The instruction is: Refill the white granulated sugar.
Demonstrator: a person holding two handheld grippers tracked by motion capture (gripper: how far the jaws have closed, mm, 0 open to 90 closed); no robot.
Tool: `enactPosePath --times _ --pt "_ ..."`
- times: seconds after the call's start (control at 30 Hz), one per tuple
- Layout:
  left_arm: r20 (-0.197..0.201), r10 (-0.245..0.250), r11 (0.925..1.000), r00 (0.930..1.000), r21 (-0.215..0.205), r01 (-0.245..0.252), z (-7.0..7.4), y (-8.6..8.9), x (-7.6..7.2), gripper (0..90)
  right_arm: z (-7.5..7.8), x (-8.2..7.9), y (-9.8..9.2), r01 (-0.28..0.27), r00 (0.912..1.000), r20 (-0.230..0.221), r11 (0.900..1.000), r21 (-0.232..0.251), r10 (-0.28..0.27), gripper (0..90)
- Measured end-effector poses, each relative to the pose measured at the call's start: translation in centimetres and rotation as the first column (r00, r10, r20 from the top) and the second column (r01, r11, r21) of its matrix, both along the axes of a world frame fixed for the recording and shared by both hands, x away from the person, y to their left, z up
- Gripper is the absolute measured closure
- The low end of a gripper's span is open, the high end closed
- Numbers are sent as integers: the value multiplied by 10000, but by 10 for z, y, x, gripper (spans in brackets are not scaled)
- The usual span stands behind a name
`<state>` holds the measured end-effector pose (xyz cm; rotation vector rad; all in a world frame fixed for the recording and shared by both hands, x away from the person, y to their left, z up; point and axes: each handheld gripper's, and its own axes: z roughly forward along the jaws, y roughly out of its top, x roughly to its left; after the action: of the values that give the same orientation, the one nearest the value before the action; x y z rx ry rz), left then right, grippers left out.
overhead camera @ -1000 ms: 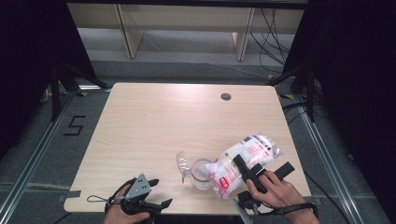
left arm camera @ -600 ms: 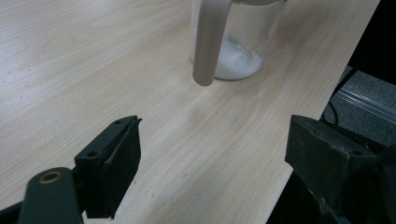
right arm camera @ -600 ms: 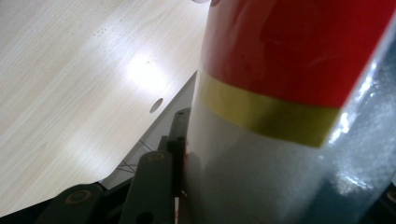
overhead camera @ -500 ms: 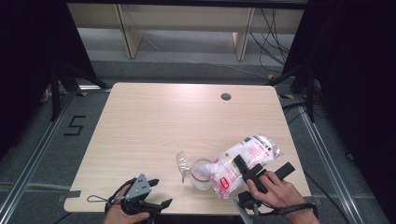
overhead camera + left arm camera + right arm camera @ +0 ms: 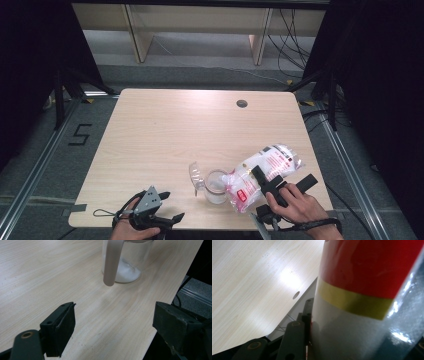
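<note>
Right gripper (image 5: pixel 266 181) is clamped around a white granule bag (image 5: pixel 260 173) with a red label, tilting its mouth over the clear glass jar (image 5: pixel 216 187) just ahead of it. Left gripper (image 5: pixel 165 205) rests released, its 2 jaws apart, near the table (image 5: pixel 175 135) edge, the jar ahead of its jaws.

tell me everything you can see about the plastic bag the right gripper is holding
The bag is clear plastic with red and pink print and a yellow band, packed with white grains. It lies tilted, lower end over the mouth of the clear jar near the table's front edge. The right gripper is clamped around its middle, one black jaw pressed against its side.
</note>
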<state>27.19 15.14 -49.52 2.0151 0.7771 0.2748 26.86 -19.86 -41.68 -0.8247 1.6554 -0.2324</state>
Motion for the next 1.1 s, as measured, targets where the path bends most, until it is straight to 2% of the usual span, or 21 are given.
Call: enactPosePath --times 0.4,0.47,0.6,0.63,0.93,1.0,1.07,1.1 --pt "5 7 10000 10000 5 -7 0 0 0 179 0 -1 0 -15 10000 50 10000 -15 15 677" --pt "-1 0 10000 10000 8 0 0 0 0 179 1 -1 0 12 10000 -98 10000 -47 -13 678" --pt "-1 2 10000 10000 -39 -2 0 0 0 179 1 -1 0 -64 10000 45 10000 -38 64 678" --pt "16 5 10000 10000 6 -5 0 0 0 179 1 -1 1 -15 10000 -56 10000 -49 14 678" --pt "14 25 10000 10000 12 -25 0 0 0 179 1 -2 1 -40 10000 -45 10000 -77 40 679" --pt "10 17 10000 10000 7 -17 0 0 0 180 1 -3 1 -42 9999 109 9999 -100 44 679" --pt "19 -1 10000 10000 23 1 0 0 0 180 2 -2 1 -44 10000 -46 9999 -99 43 679" --pt "20 2 10000 10000 32 -2 0 0 0 180 1 -3 1 -107 9999 75 9999 -78 108 679"
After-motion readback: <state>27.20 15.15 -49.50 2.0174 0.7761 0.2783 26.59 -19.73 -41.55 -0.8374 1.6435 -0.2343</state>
